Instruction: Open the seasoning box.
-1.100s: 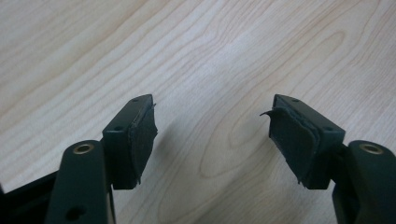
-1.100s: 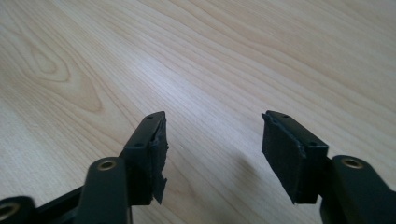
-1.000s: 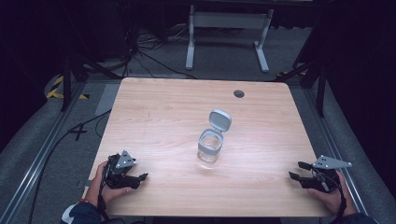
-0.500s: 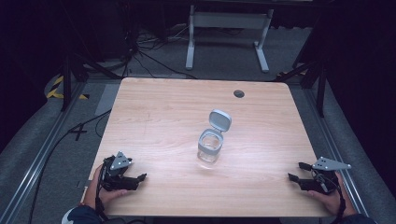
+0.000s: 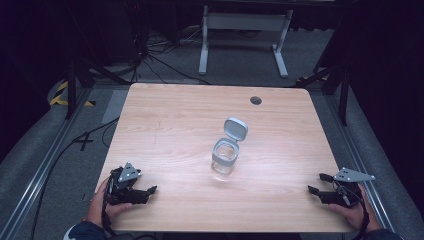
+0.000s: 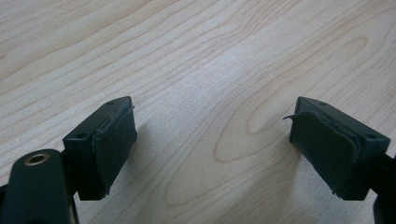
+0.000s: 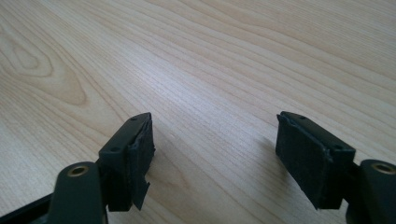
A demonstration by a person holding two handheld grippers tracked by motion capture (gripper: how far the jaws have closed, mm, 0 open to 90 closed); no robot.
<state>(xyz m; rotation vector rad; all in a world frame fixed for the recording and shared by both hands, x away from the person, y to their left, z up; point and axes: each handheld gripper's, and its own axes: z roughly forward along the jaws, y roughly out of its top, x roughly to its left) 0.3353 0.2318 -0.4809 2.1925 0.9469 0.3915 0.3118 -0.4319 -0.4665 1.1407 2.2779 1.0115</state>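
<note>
Spanning most of the high view, the wooden table (image 5: 170, 130) carries a dark round grommet hole (image 5: 256, 100) near its far edge. Beyond it, on the grey floor (image 5: 50, 150), stands a white metal frame (image 5: 243, 22) among loose black cables (image 5: 160, 50).

Near the table's centre stands a clear jar (image 5: 223, 159) — upright, its grey hinged lid (image 5: 235, 130) flipped back and tilted toward the far side, so the mouth is uncovered. It is well apart from both grippers and lies roughly between them.

At the near left corner, the left gripper (image 5: 148, 192) rests low over the table, held by the person's left hand (image 5: 102, 207). Its jaws have just been opening and stand wide apart; its own view shows only bare wood grain between the black pads (image 6: 114, 140).

At the near right corner, the right gripper (image 5: 317, 183), held in the right hand (image 5: 352, 212), points inward toward the table's middle. Its jaws have likewise just been opening and now gape wide — nothing lies between its pads (image 7: 140, 154).
</note>
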